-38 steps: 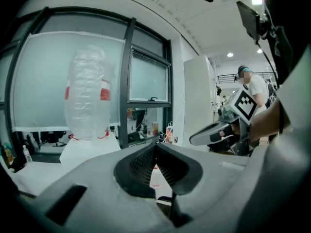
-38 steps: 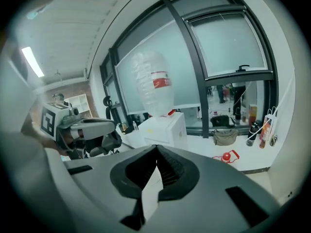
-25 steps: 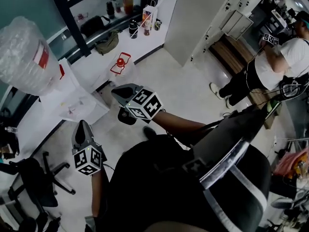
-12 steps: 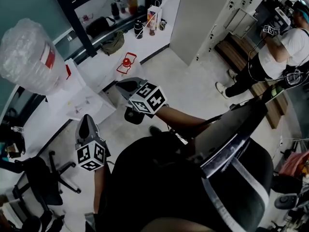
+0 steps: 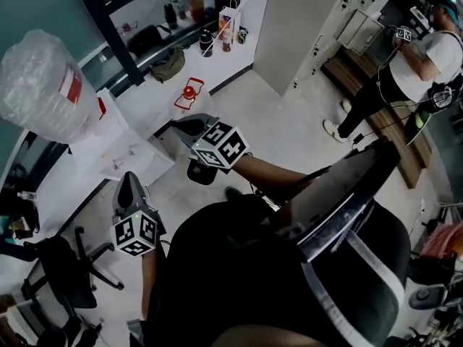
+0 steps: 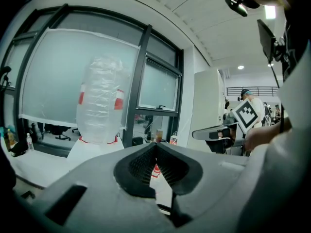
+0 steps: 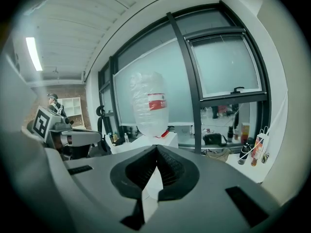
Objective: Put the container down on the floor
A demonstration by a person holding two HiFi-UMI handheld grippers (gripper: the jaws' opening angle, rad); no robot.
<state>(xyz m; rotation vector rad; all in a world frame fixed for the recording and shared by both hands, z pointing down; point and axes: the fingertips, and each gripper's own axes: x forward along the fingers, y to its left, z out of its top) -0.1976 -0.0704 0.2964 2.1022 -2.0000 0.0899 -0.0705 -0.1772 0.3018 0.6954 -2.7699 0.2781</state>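
While both grippers hang in front of the person with nothing in them, the container (image 5: pixel 43 85), a big clear water jug with a red label, sits neck-down on top of the white dispenser (image 5: pixel 119 147). It is up there, not on the floor (image 5: pixel 289 129).

Left gripper (image 5: pixel 129 178): jaws fully together, pads meeting, nothing between them. Right gripper (image 5: pixel 178 125): same, closed tight and empty.

Key relation: the jug is ahead of and above both jaw lines, well apart from either gripper. In the left gripper view it stands up and to the left of the closed jaws. In the right gripper view it is almost straight ahead, a little left and above. Its long axis is upright, with the wide body on top and the neck buried in the dispenser. It looks bigger from the left gripper, so the left hand is probably the nearer one, though not by much. The body is far wider than either jaw, so my guess is that a lift would need both grippers, one on each side.

Versus a second ago, almost nothing differs. Both grippers have kept about the same spot with jaws still shut, and the jug is in the same place on the dispenser. The head view has shifted slightly. The bystander in a white shirt (image 5: pixel 427 56) now shows further toward the top right corner.
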